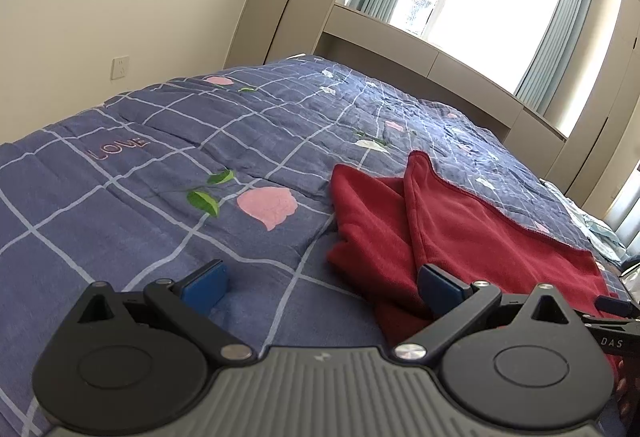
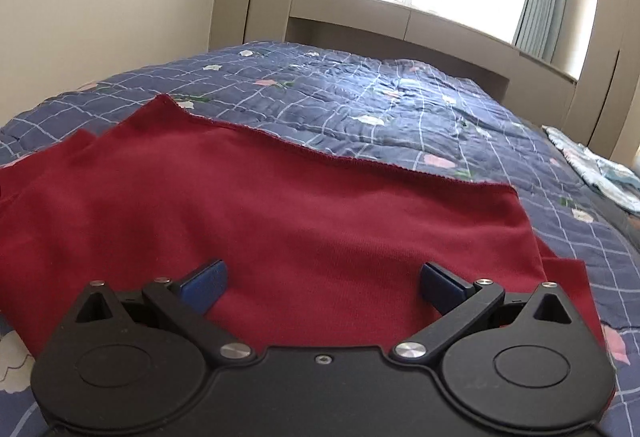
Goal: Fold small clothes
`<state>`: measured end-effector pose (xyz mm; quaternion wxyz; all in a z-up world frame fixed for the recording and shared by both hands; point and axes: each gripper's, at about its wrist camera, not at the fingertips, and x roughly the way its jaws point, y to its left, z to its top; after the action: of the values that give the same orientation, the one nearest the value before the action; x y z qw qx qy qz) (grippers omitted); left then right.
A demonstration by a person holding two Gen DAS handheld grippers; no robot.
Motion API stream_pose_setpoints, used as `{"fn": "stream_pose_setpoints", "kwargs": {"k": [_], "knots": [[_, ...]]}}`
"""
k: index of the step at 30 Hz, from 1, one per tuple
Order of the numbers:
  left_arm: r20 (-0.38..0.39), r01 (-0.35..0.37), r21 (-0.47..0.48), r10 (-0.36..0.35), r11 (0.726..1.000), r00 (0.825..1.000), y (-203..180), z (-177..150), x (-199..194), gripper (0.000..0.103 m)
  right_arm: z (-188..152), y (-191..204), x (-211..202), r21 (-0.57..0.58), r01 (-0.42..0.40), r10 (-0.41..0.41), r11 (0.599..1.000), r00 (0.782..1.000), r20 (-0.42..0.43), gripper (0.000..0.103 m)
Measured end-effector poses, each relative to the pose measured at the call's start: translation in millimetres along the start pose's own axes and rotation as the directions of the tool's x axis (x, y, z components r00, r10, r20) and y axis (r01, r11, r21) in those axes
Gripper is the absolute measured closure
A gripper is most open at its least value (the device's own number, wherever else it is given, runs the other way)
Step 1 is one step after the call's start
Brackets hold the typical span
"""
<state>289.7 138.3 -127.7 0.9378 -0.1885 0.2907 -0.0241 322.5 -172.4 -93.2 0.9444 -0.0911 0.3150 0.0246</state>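
Note:
A dark red garment lies on the bed, partly folded, with a flap turned over along its left side. My left gripper is open, low over the garment's left edge; its right pad is at the red cloth and its left pad is over the bare quilt. In the right wrist view the same red garment spreads wide and mostly flat. My right gripper hangs open just above its near part, nothing between the pads.
The blue checked quilt with pink flowers covers the bed. A light blue piece of clothing lies crumpled at the bed's right edge. Beige cabinets and a bright window stand behind the bed; a wall runs along the left.

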Motion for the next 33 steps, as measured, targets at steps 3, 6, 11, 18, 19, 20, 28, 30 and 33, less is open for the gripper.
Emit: {"fn": "stream_pose_setpoints", "kwargs": {"k": [3,6,11,18,19,20,28,30,33], "knots": [[0.002,0.003,-0.004,-0.003,1.0,1.0,0.6,-0.3,-0.4,0.0,-1.4,-0.4,-9.1,0.002,0.019,-0.019,1.0,1.0,-0.002,0.001],[0.002,0.003,-0.004,-0.003,1.0,1.0,0.6,-0.4,-0.5,0.0,-8.2,0.2,-23.8,-0.018,0.01,-0.01,1.0,1.0,0.011,0.001],[0.003,0.006,-0.008,-0.006,1.0,1.0,0.8,-0.1,-0.9,0.0,-22.4,3.7,-40.0,-0.073,-0.006,0.008,0.997,1.0,0.021,0.001],[-0.031,0.111,-0.2,-0.12,0.973,0.992,-3.2,-4.6,-33.3,0.0,-33.9,-2.0,-36.4,-0.03,-0.042,0.042,0.999,0.999,0.022,0.001],[-0.041,0.123,-0.22,-0.135,0.968,0.99,-6.6,-7.3,-36.8,0.0,-34.4,-2.2,-37.1,-0.028,-0.043,0.043,0.999,0.999,0.025,0.001],[-0.048,0.134,-0.232,-0.149,0.964,0.988,-11.5,-10.4,-39.6,0.0,-35.2,-2.2,-37.8,-0.028,-0.043,0.043,0.999,0.999,0.028,0.001],[-0.083,0.021,-0.306,-0.049,0.952,0.995,-46.3,-22.3,-25.8,0.001,-36.7,-3.2,-40.0,-0.023,-0.045,0.045,0.999,0.998,0.039,0.001],[-0.081,0.009,-0.363,-0.041,0.932,0.996,-46.6,-22.0,-25.3,0.015,-36.9,-2.7,-40.4,-0.024,-0.043,0.044,0.999,0.998,0.041,0.001],[-0.101,0.008,-0.435,-0.057,0.9,0.993,-45.7,-23.7,-22.0,0.046,-37.1,-1.9,-41.1,-0.028,-0.038,0.039,0.999,0.998,0.045,0.001]]}}
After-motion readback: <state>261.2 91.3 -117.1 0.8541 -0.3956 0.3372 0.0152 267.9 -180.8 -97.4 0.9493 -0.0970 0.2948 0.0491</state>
